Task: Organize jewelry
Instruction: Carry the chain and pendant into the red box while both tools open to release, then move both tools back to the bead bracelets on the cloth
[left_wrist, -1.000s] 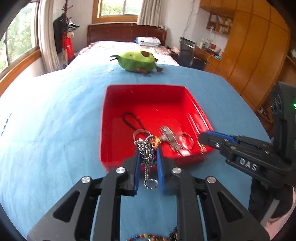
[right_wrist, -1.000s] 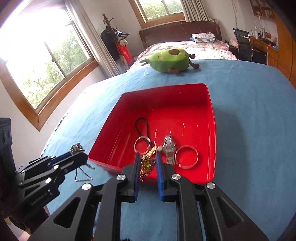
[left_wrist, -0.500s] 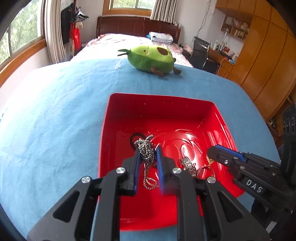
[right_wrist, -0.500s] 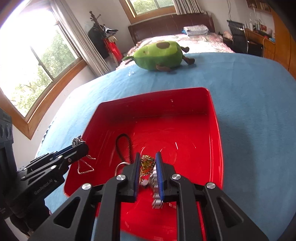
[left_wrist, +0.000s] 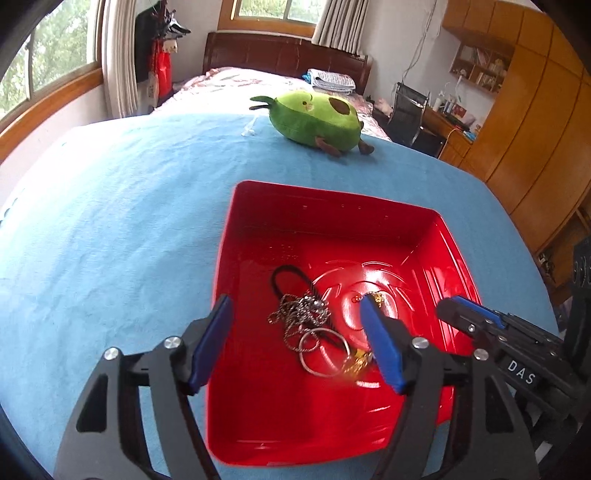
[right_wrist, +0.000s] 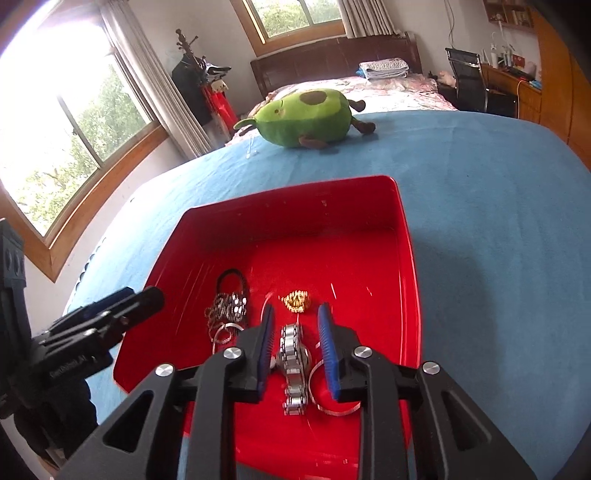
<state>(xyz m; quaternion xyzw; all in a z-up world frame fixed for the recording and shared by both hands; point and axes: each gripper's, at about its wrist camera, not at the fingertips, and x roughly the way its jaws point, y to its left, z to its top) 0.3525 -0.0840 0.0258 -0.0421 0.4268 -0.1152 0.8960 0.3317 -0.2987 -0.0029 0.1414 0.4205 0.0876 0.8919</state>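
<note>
A red tray (left_wrist: 332, 195) (right_wrist: 295, 195) lies on the blue cloth. My left gripper (left_wrist: 295, 306) hangs over its near left part, jaws opening wide. The silver chain (left_wrist: 301, 314) lies loose on the tray floor between them, touched by neither pad. Beside it are a black cord loop (left_wrist: 291, 277) and a silver ring (left_wrist: 321, 350). My right gripper (right_wrist: 295, 310) is also over the tray, jaws opening. A gold piece (right_wrist: 295, 301) rests on the floor just past its tips. A silver watch band (right_wrist: 294, 365) and a bangle (right_wrist: 332, 391) lie under its fingers.
A green avocado plush (left_wrist: 314, 120) (right_wrist: 306, 118) sits on the blue cloth (left_wrist: 110, 221) beyond the tray. A bed stands behind the table, wooden cupboards (left_wrist: 535, 129) to the right, windows to the left. Each gripper shows at the edge of the other's view.
Both grippers came forward and down over the tray. The left one let go of the silver chain and spread wide. The right one parted, and its gold piece now lies in the tray.
</note>
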